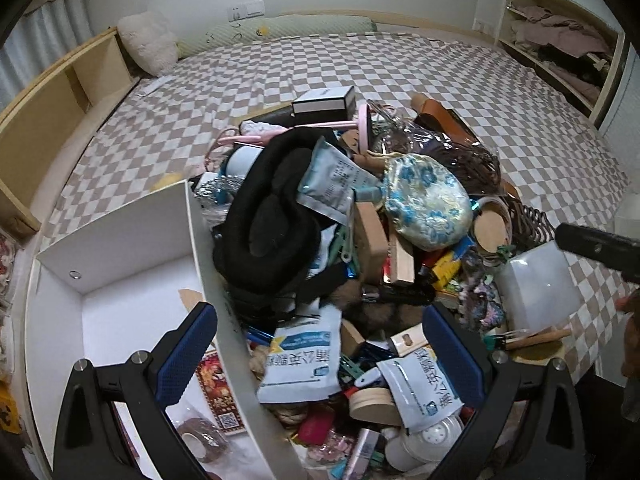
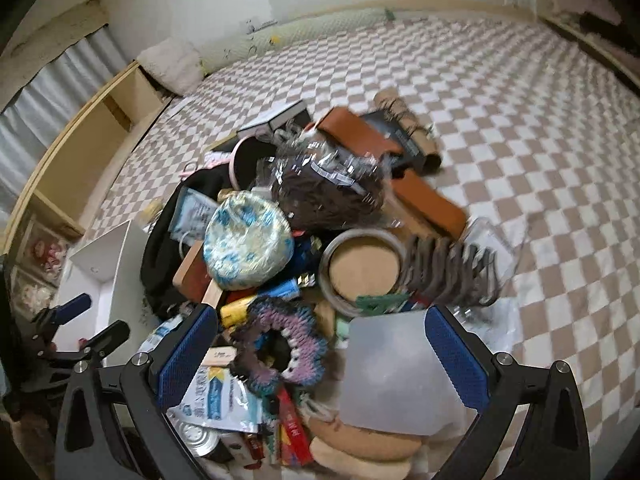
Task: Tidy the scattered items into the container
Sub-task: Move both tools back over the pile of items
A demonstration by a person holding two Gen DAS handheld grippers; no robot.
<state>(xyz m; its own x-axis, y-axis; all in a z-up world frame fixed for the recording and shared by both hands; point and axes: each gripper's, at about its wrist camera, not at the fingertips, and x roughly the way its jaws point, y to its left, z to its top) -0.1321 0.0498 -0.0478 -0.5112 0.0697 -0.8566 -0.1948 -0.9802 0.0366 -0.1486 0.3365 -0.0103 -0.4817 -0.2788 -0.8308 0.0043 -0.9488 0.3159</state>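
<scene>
A big pile of scattered items lies on the checked bed, with a black padded roll [image 1: 268, 220], a blue-flowered pouch [image 1: 428, 200] and white sachets [image 1: 300, 364]. A white box [image 1: 120, 272] stands at the pile's left, with a tape roll [image 1: 202, 436] and a red card inside. My left gripper [image 1: 320, 360] is open, its fingers astride the box's right wall, over the sachets. My right gripper [image 2: 322, 360] is open above a crocheted ring [image 2: 280, 348] and a frosted white square box [image 2: 388, 372]. The flowered pouch also shows in the right wrist view [image 2: 248, 240].
The checked bedspread [image 1: 400, 64] stretches beyond the pile. A wooden shelf unit [image 1: 52, 112] runs along the left, with a white pillow [image 1: 148, 40] by it. An open shelf of clothes [image 1: 560, 44] stands at the far right. A tape ring [image 2: 362, 268] and dark hangers [image 2: 452, 272] lie in the pile.
</scene>
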